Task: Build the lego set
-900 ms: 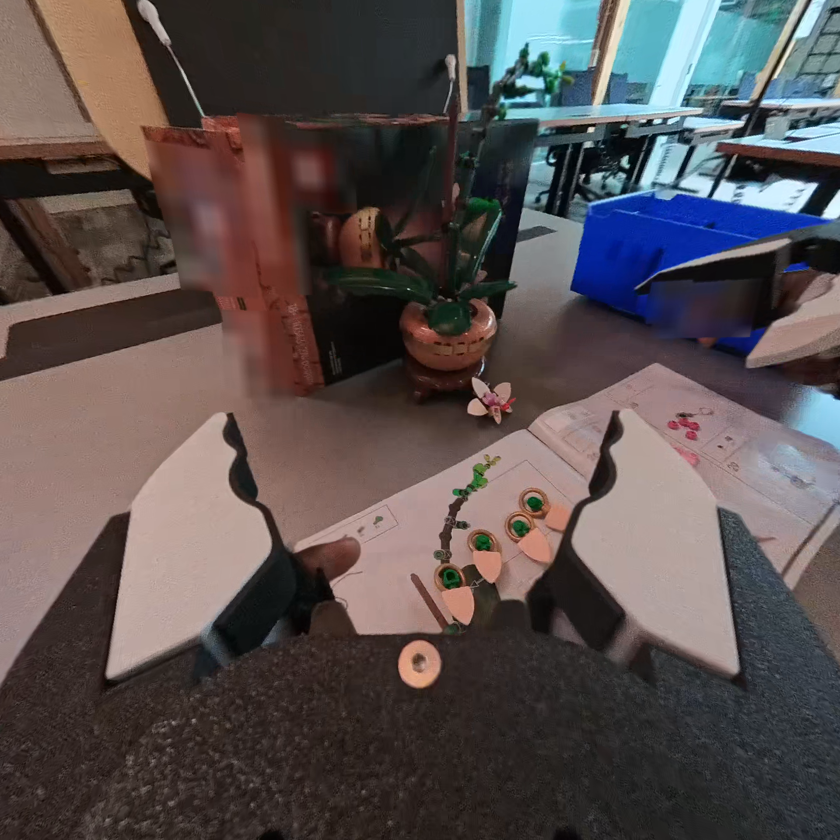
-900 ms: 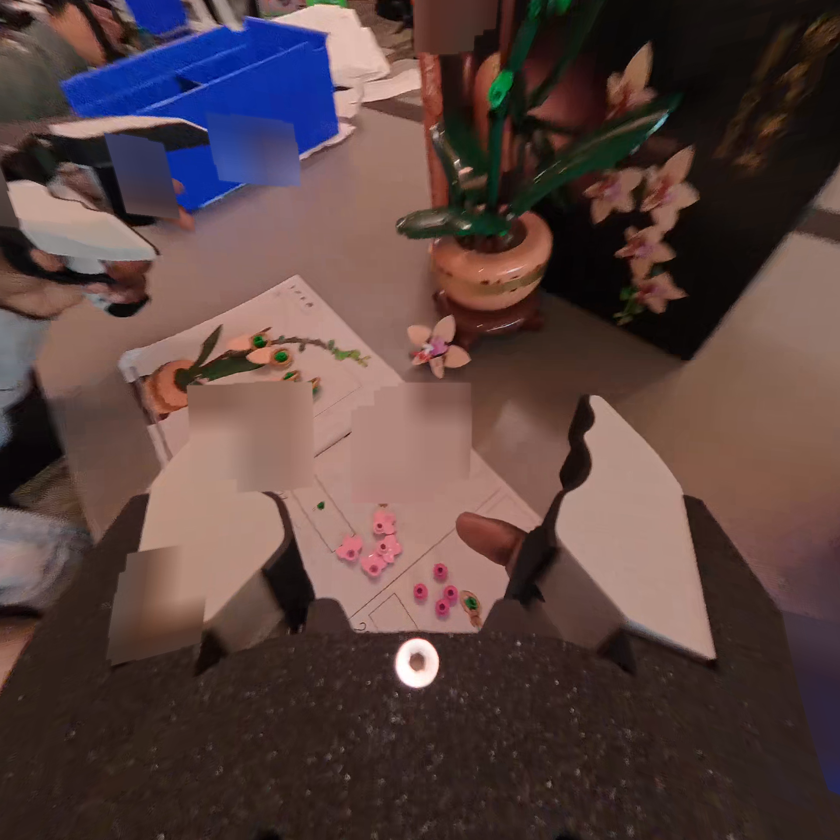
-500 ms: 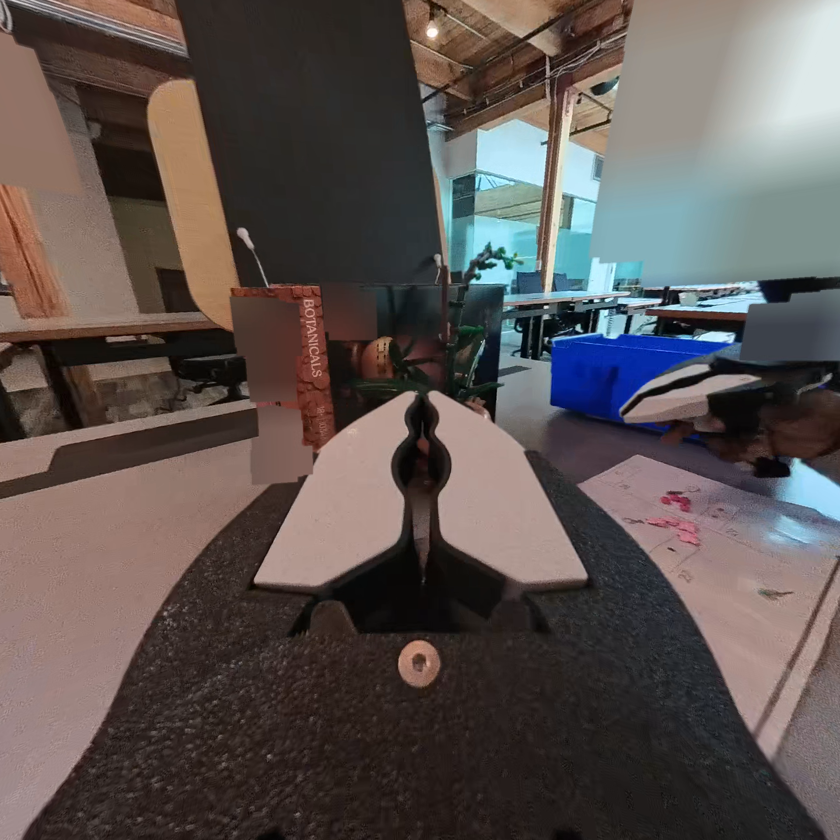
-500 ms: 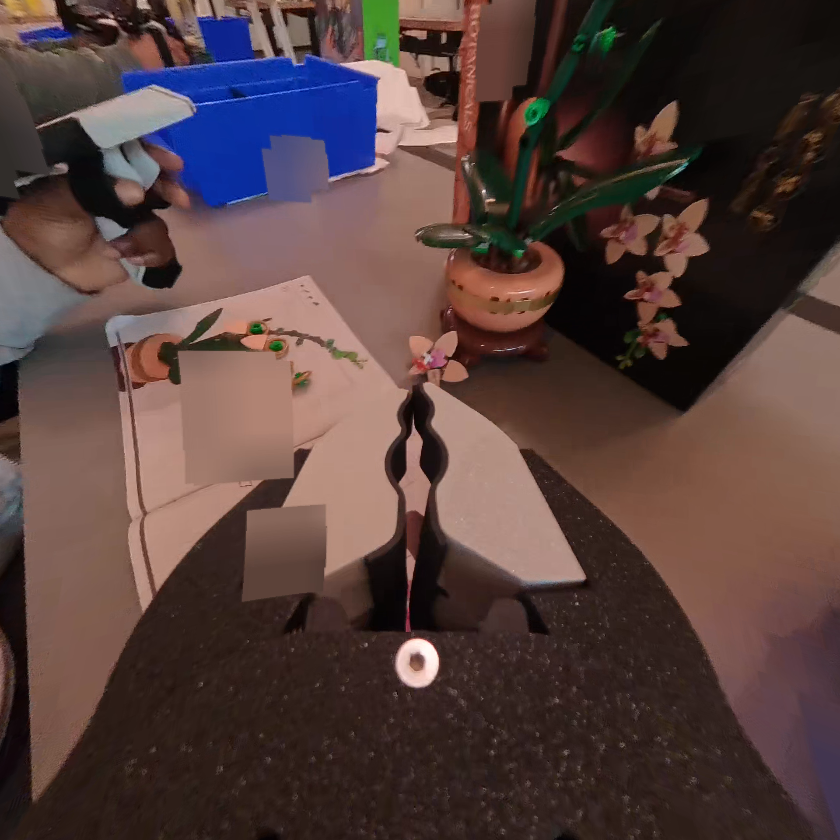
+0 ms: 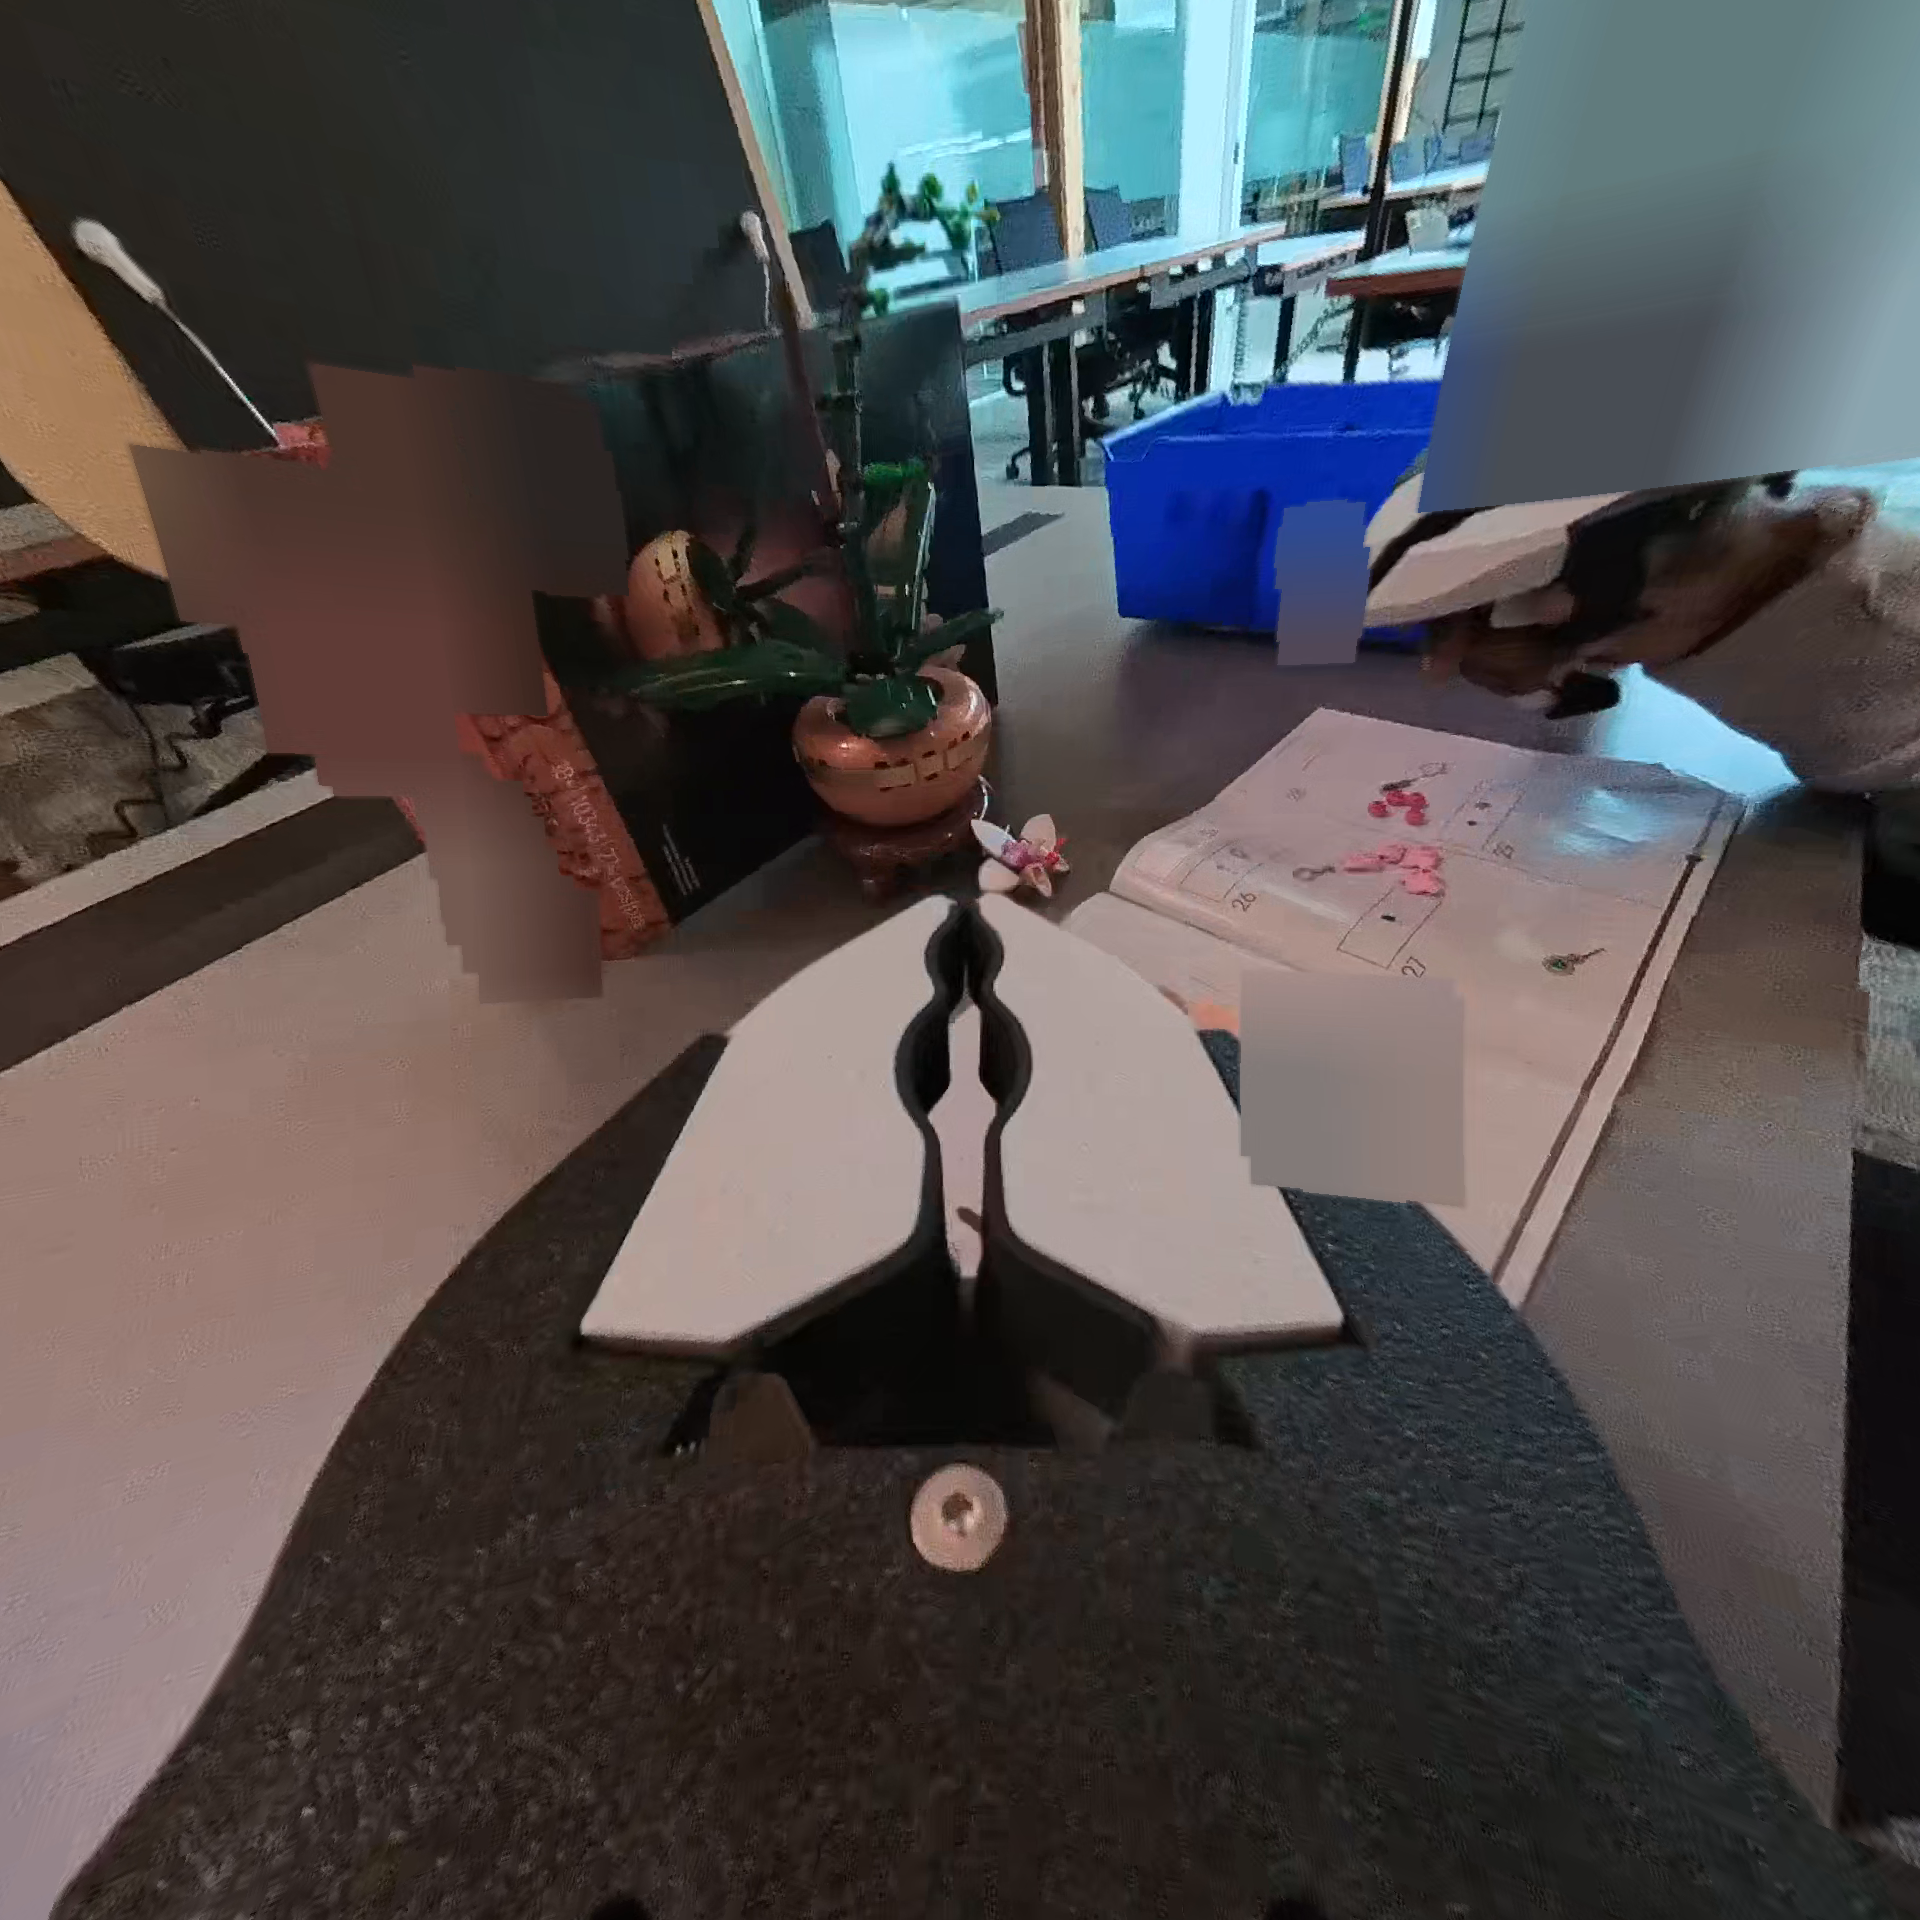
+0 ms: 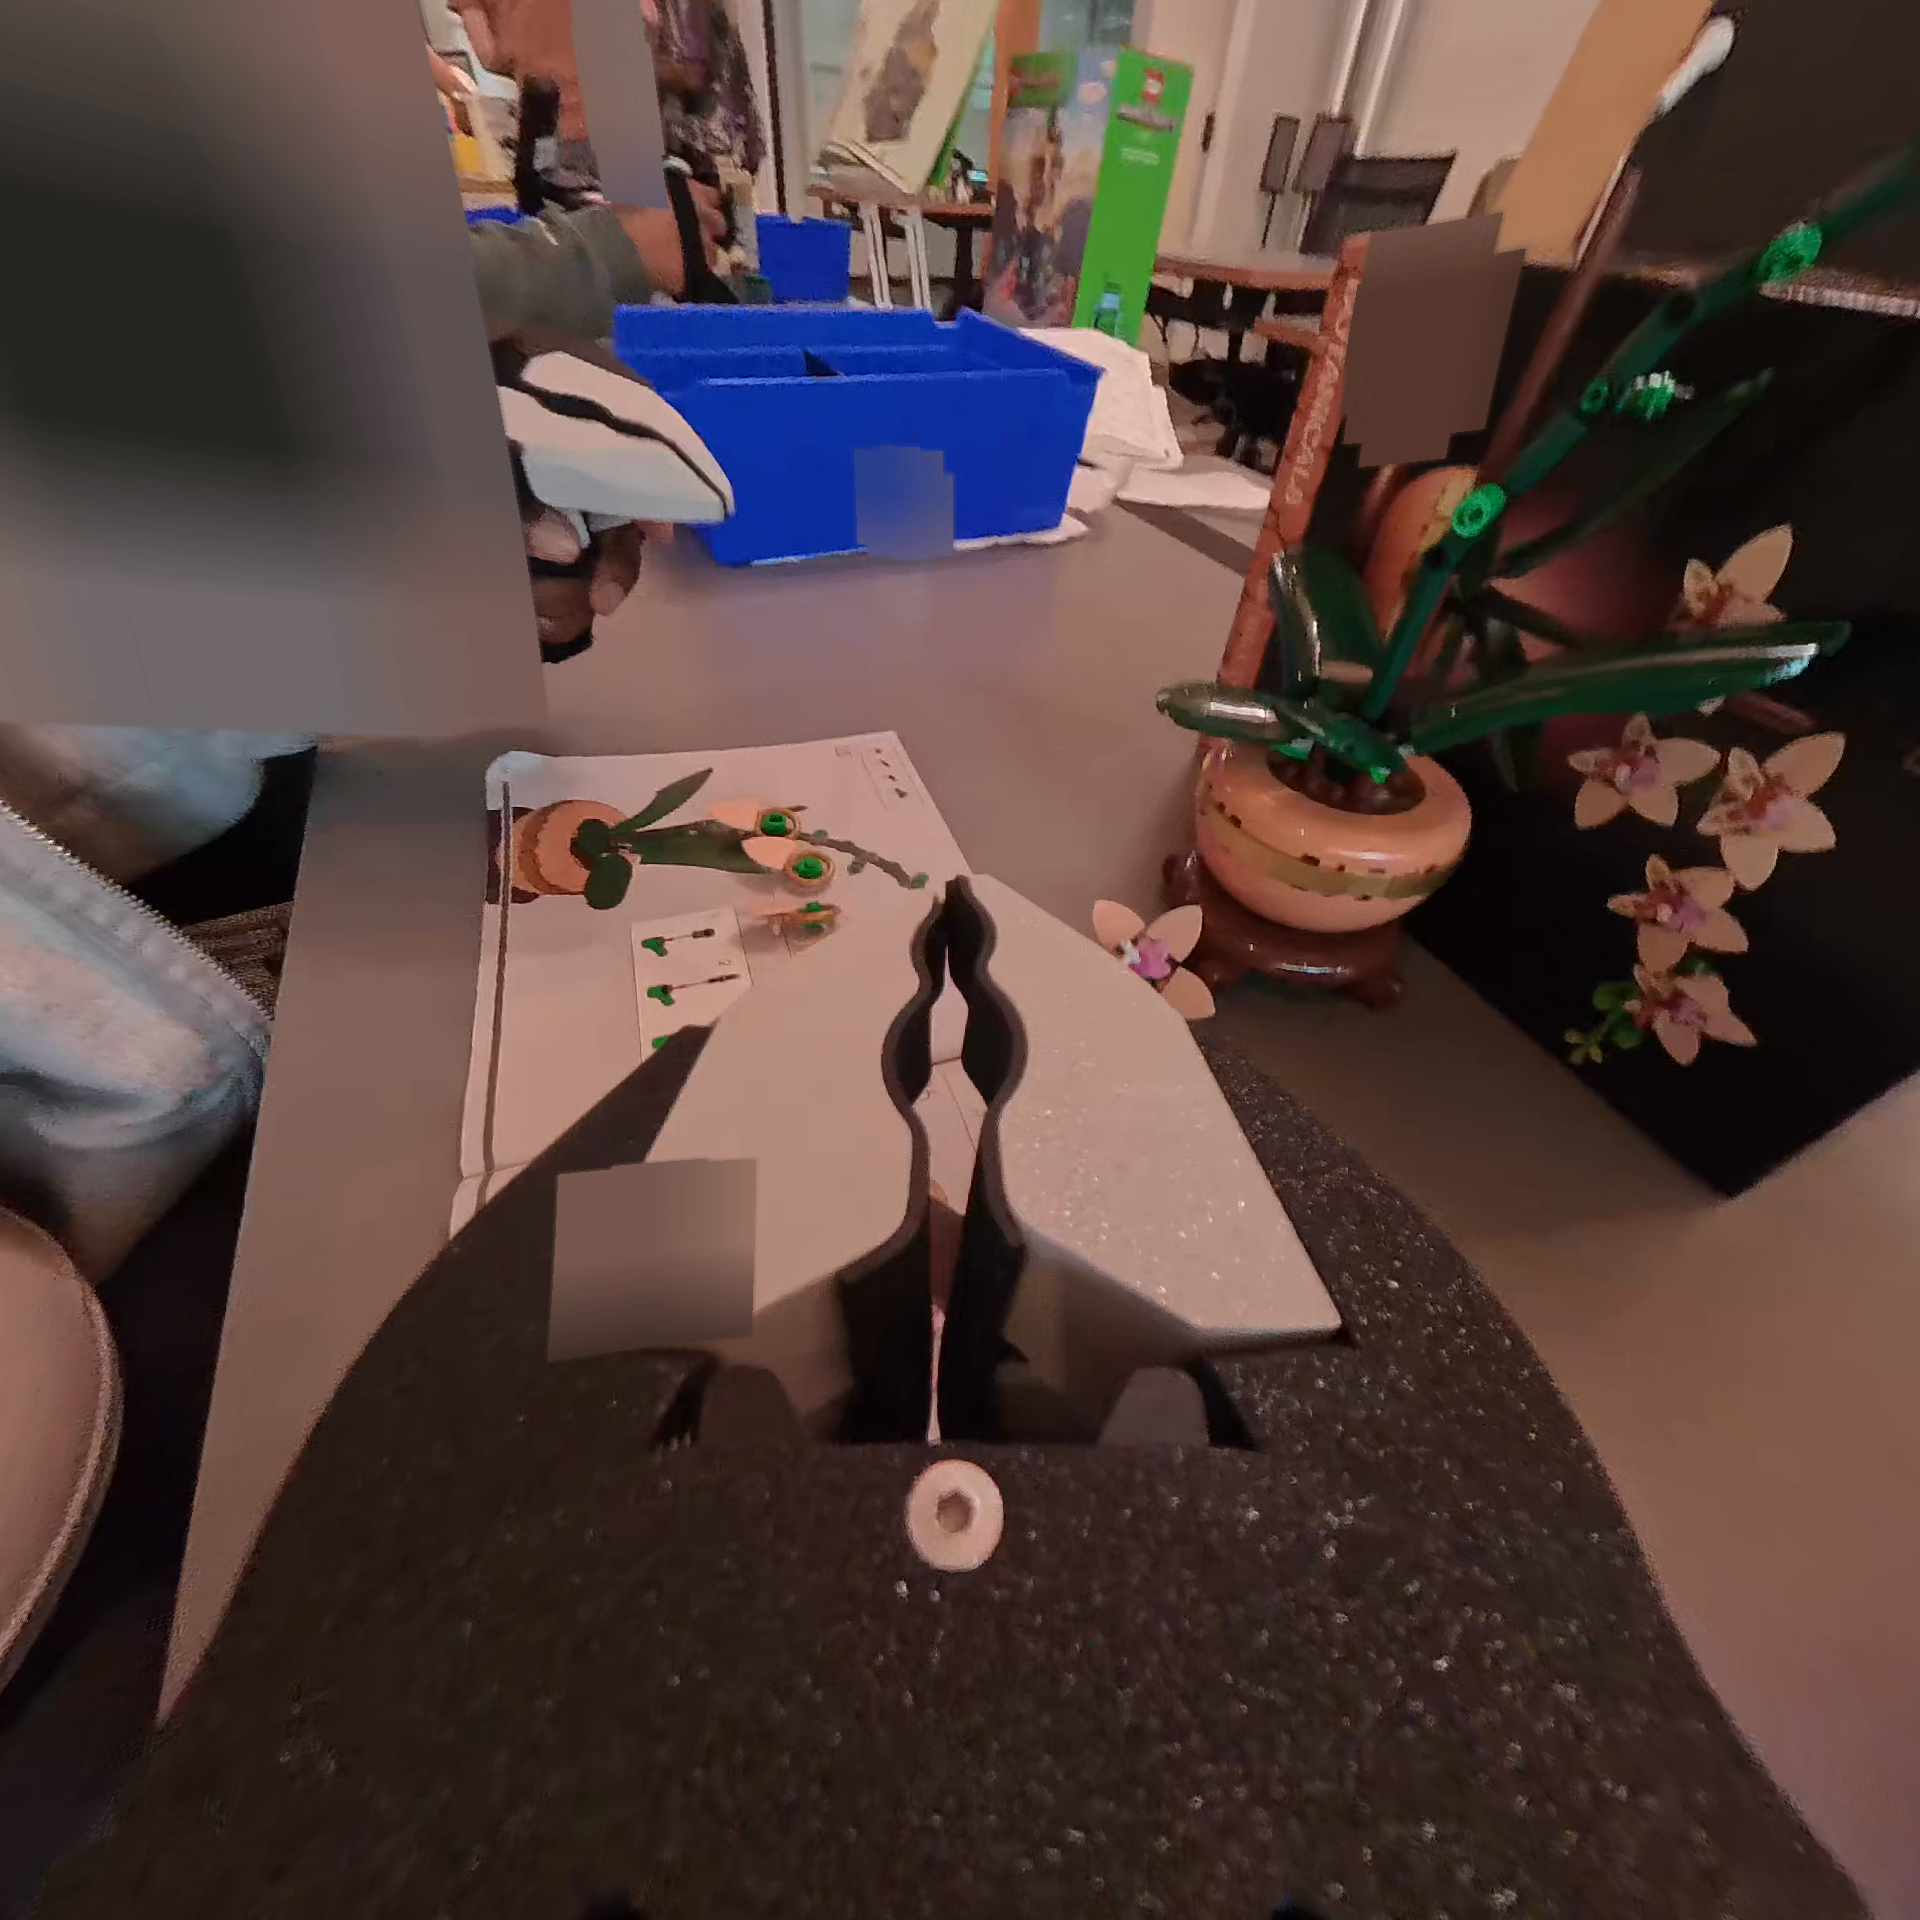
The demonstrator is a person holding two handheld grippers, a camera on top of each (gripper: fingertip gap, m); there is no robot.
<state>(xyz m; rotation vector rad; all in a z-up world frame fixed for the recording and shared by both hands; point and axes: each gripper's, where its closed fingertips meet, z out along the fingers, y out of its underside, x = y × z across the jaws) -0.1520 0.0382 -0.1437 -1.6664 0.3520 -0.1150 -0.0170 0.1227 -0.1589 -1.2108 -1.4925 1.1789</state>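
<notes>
Orchid blossom (image 5: 1023, 854) lies loose on the table beside the brick-built pot (image 5: 891, 750). Both my grippers, left (image 5: 966, 914) and right (image 6: 954, 896), hover fully closed, holding nothing; I'd part the fingers before descending.

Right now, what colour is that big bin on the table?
Bright blue bin, clearest in the right wrist view.

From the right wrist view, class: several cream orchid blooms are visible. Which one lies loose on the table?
The single bloom lying beside the pot's brown base. The other blooms are only printed on the dark box.
</notes>
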